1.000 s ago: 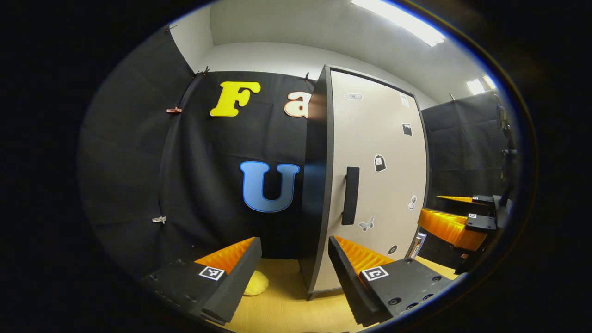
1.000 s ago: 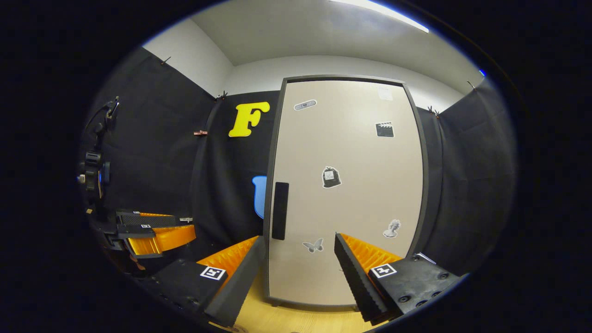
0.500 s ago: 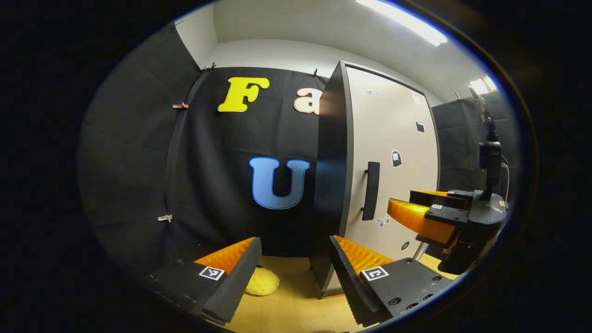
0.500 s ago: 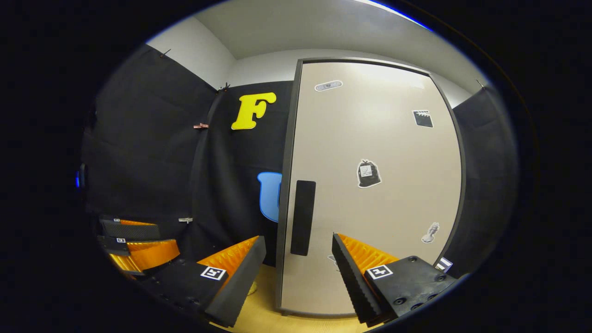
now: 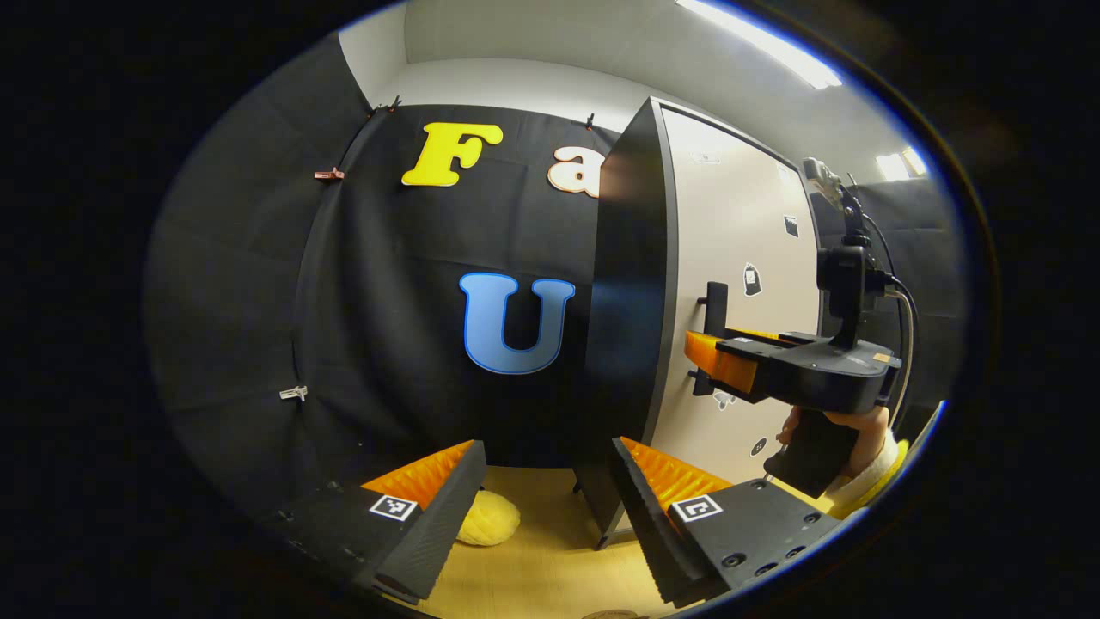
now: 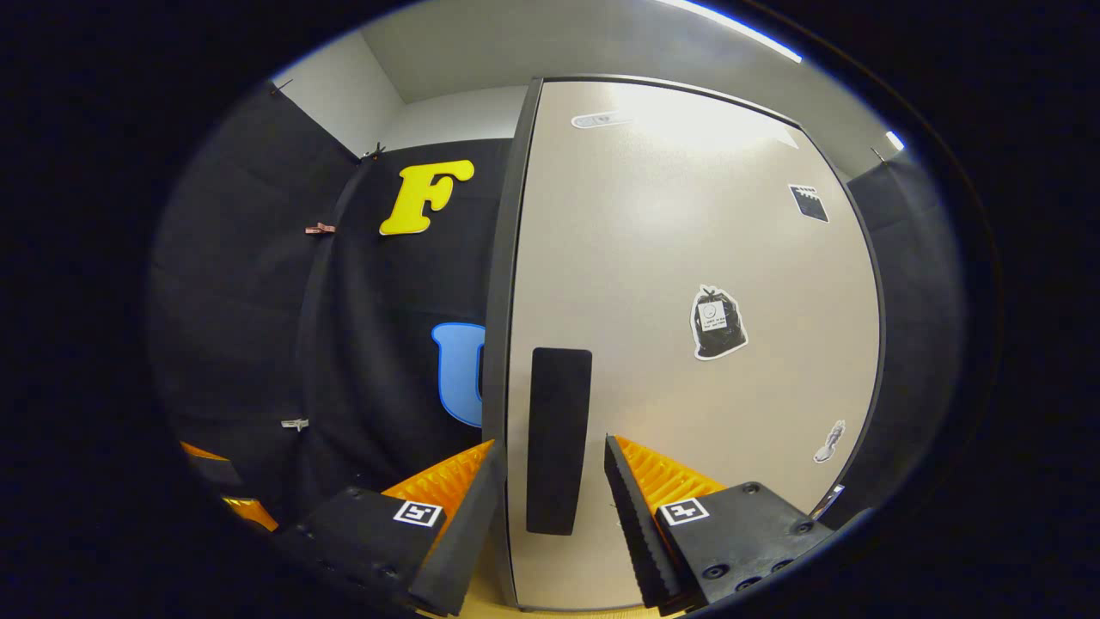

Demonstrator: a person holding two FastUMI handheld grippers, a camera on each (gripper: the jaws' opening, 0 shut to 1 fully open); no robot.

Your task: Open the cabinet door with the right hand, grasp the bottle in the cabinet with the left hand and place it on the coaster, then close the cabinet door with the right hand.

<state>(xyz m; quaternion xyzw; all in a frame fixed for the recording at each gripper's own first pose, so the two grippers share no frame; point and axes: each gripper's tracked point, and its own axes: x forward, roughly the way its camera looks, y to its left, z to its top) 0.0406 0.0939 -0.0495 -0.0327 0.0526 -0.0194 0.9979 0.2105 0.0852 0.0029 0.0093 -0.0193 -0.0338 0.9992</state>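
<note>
One right tool (image 6: 546, 499), jaws spread and gripping nothing, is straddling the upright door handle (image 6: 559, 438) straight ahead.

Black cloth walls (image 5: 258, 284), white ceiling (image 5: 559, 34) striplight (image 5: 760, 43), wooden tabletop (image 5: 541, 567)

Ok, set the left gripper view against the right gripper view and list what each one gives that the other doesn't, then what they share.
Left gripper view: the cabinet's dark side panel, the yellow coaster on the table, and the right gripper seen side-on with the hand holding it.
Right gripper view: the door face-on, the handle standing between its open fingers, and the left gripper low at the left.
Shared: door, handle, right gripper at the handle.
</note>
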